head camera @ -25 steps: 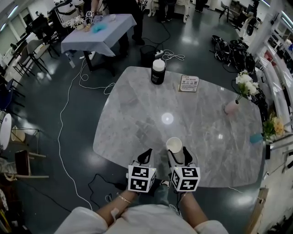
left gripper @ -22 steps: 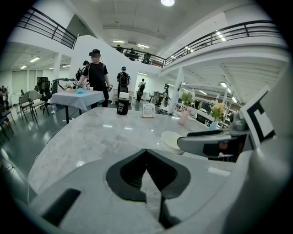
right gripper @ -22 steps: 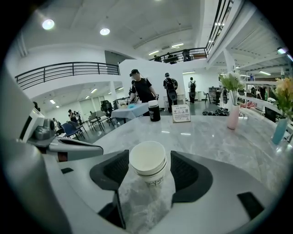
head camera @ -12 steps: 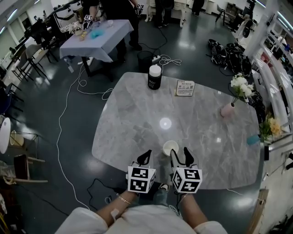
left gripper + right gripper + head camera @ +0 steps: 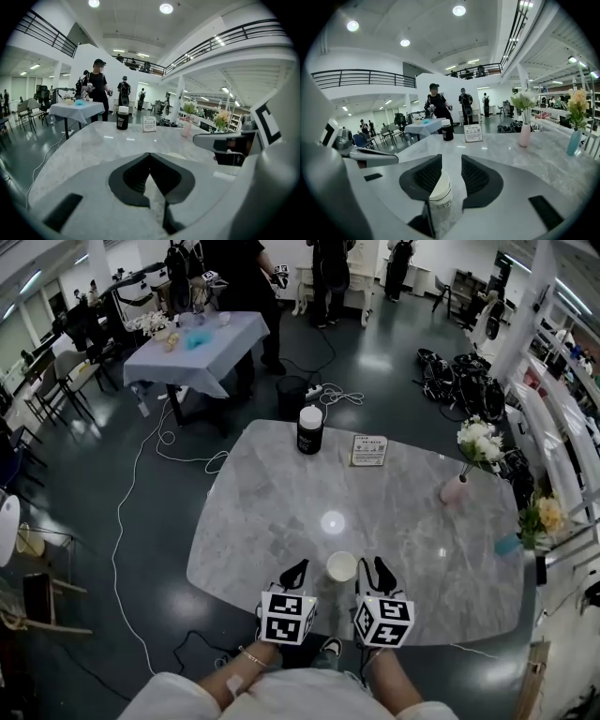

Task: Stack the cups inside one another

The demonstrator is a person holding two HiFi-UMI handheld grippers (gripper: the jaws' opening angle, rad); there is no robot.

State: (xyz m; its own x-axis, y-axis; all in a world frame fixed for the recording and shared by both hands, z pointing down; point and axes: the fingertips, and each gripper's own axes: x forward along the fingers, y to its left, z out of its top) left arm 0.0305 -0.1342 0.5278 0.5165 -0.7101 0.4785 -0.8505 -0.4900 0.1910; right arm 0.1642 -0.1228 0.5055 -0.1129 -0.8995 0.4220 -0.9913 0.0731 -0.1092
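Grey marble tops the wide desk point(image 5: 281, 512) in this big open hall, with people busy at the far end and cables trailing over the dark floor.

From the head view, a dark bottle point(image 5: 310, 430) with a white lid, a small sign point(image 5: 368, 450) and a pink vase point(image 5: 454, 488) of white flowers stand along the desk's far side, well apart from the work. The white cup point(image 5: 341, 566) is at the near edge, mouth up, between the left gripper point(image 5: 293, 573) and the right gripper point(image 5: 377, 570), tight against the right one. I can spot no other loose cup on the desk.

In the left gripper view, its jaws meet at the tips with nothing in them.

In the right gripper view, the cup stands between the jaws, which have just been closing. They are now about half open and, as far as I can judge, pressing on the cup's sides, the left jaw flat against it. A ridge partway down makes me think one cup may already sit inside another, though I can't be sure.

The step in hand looks like taking hold of the cup. Next it wants a light squeeze, so the thin wall doesn't buckle, and an upright carry to whichever cup it must drop into, which has yet to be found
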